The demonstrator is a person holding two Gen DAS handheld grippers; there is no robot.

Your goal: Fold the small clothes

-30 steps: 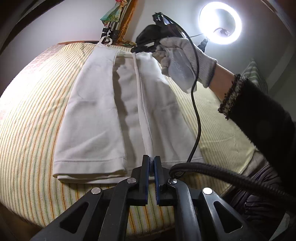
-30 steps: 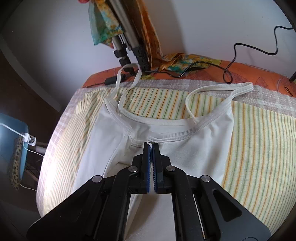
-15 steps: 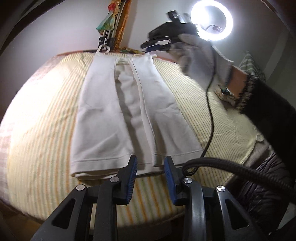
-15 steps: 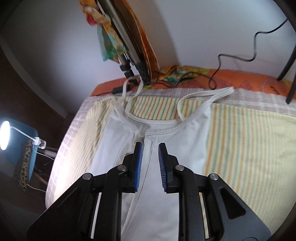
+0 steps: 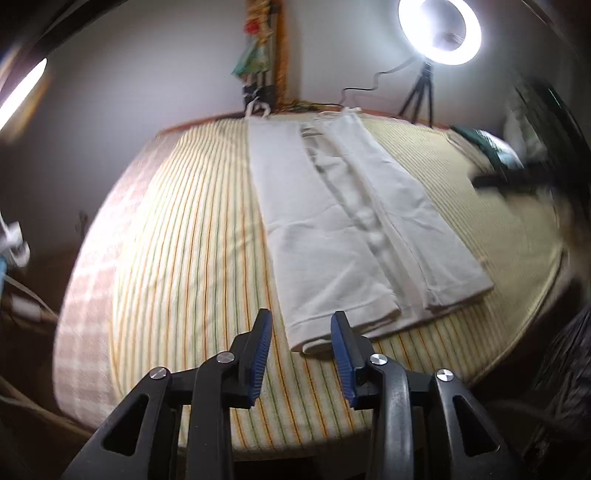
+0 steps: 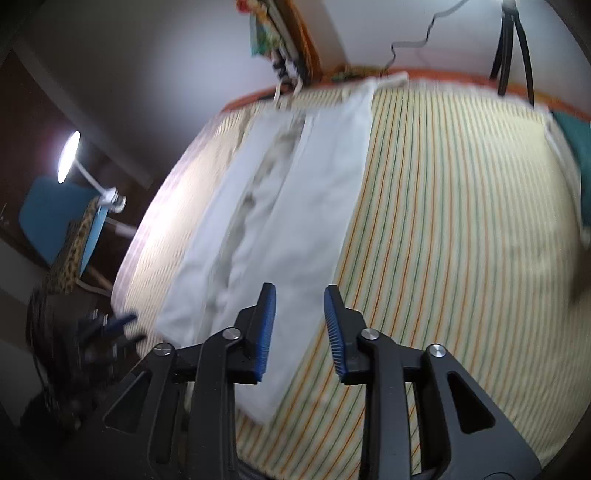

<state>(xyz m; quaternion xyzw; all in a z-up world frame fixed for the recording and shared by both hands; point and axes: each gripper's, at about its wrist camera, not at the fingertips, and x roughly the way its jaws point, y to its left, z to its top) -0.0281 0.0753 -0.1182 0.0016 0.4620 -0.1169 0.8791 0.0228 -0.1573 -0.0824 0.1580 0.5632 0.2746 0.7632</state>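
While blur smears the garment (image 6: 295,206), both claws, left (image 5: 301,349) and right (image 6: 300,325), have just released, empty.

From where I steer, a pale wall (image 5: 147,74) closes off the far side of the room. A bright ring light (image 5: 439,31) on a dark tripod (image 5: 421,96) glares at the far right, its cable (image 6: 410,40) trailing along the wall. The work surface is covered by a striped cloth (image 5: 192,229) in yellow, green and orange. Far centre I see a wooden post (image 5: 282,51) with colourful fabric hanging on it. On the left stands a blue chair (image 6: 44,210) with a small lit lamp (image 6: 68,157) clipped beside it; the surroundings there are dark.
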